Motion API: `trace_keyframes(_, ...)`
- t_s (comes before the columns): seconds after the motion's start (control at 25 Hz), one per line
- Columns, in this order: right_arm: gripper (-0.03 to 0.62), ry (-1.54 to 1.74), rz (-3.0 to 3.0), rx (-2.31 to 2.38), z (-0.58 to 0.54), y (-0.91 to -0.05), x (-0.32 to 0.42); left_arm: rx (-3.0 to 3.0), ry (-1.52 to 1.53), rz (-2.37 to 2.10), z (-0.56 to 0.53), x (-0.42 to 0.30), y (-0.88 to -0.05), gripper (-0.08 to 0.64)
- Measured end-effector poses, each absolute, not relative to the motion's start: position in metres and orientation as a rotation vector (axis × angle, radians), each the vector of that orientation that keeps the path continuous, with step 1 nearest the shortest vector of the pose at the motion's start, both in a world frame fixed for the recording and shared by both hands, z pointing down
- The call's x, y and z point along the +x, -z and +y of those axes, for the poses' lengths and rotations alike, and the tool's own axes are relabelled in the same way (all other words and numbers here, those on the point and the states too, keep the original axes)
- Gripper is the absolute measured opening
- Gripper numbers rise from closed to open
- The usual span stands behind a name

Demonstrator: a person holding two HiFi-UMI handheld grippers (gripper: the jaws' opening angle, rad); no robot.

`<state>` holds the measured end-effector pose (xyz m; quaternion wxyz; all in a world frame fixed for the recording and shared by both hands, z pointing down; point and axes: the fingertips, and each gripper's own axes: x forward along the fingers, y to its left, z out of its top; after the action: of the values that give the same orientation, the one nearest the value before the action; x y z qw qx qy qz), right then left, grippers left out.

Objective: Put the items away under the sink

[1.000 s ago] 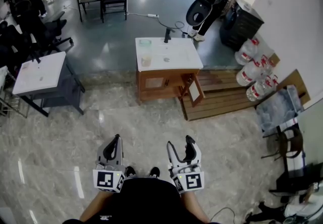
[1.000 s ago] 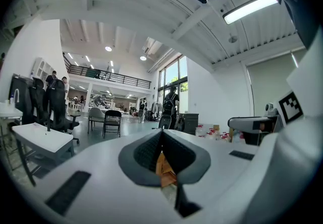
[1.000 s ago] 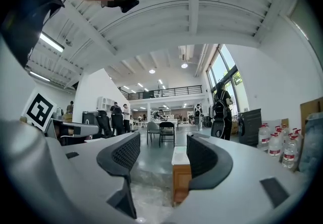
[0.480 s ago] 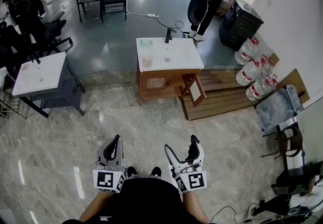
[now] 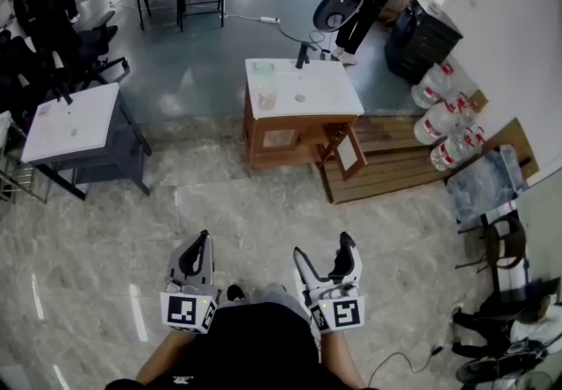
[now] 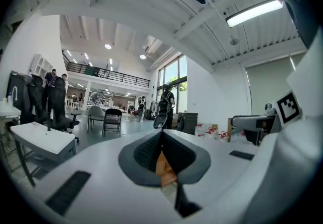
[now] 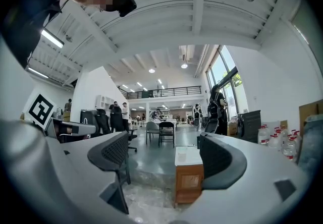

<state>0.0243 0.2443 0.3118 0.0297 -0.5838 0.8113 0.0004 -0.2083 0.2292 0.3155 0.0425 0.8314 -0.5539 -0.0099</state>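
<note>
Approach phase, I'd say: both tongs are level over the pale marble floor [image 5: 228,221], well apart from the sink cabinet [image 5: 294,129]. The right gripper [image 5: 323,248] has just been spreading its jaws and is wide with nothing between them; the left gripper [image 5: 198,243] is clenched on nothing. A cup [image 5: 268,98] and a greenish round thing [image 5: 263,68] sit along the white top's left side. I'd walk up square to the open cabinet door [image 5: 349,154]. Busy room: water jugs [image 5: 443,125], tables, chairs.
</note>
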Motion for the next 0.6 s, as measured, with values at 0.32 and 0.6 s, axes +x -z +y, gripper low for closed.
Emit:
trace_keyframes(0.32, 0.437, 0.013, 2.483, -1.835, 0.236, -0.309, 0.014, 2.543, 0.034, -1.645, 0.218, -0.218, -0.323, 0.006)
trace_keyframes(0.6, 0.437, -0.01, 2.482, -1.845, 0.204, -0.315, 0.021, 2.536, 0.024, -1.637, 0.187, -0.215, -0.333, 0.006)
